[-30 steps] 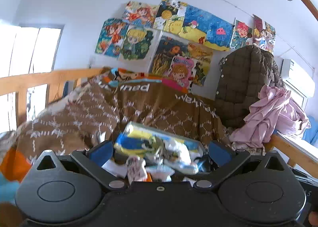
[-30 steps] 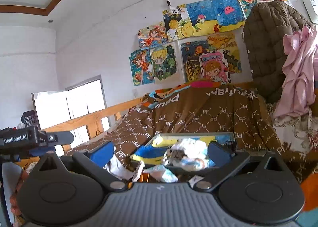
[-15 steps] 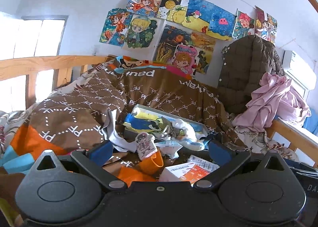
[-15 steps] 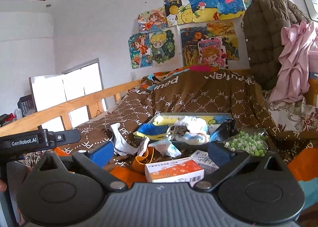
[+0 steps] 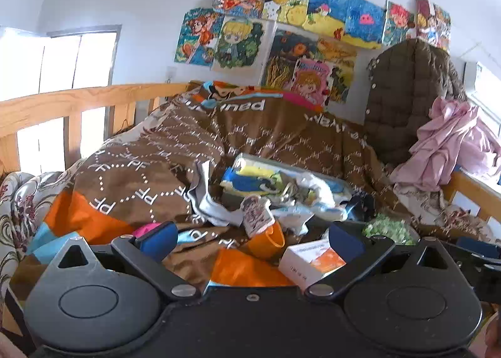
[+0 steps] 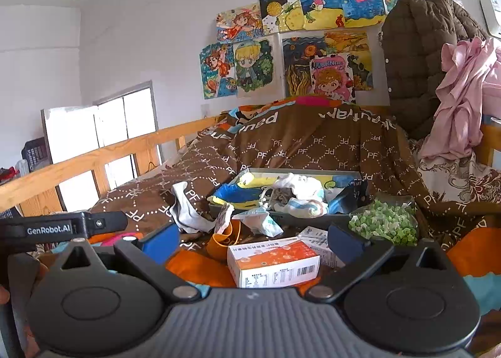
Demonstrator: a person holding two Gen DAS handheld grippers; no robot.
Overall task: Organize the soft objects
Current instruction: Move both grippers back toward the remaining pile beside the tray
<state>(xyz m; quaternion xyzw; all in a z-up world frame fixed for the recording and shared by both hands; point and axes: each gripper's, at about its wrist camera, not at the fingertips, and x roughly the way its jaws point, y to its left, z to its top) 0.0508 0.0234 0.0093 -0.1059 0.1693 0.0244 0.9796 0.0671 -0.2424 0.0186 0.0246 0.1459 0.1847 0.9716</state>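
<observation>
Clutter is seen across a brown patterned quilt [image 6: 316, 151] on a wooden-railed bed. A shallow grey tray [image 6: 313, 173] heaped with blue, yellow and white soft cloths [image 6: 300, 193] is set at mid-bed, with a crumpled white cloth [image 6: 188, 210] just left of it. An orange cup [image 6: 224, 239], an orange-and-white cardboard box [image 6: 272, 261] and a bag of green pieces [image 6: 385, 223] are spread nearer the cameras. The left gripper [image 5: 250, 237] and right gripper [image 6: 253, 239] are both held spread wide and empty above the quilt, touching nothing.
</observation>
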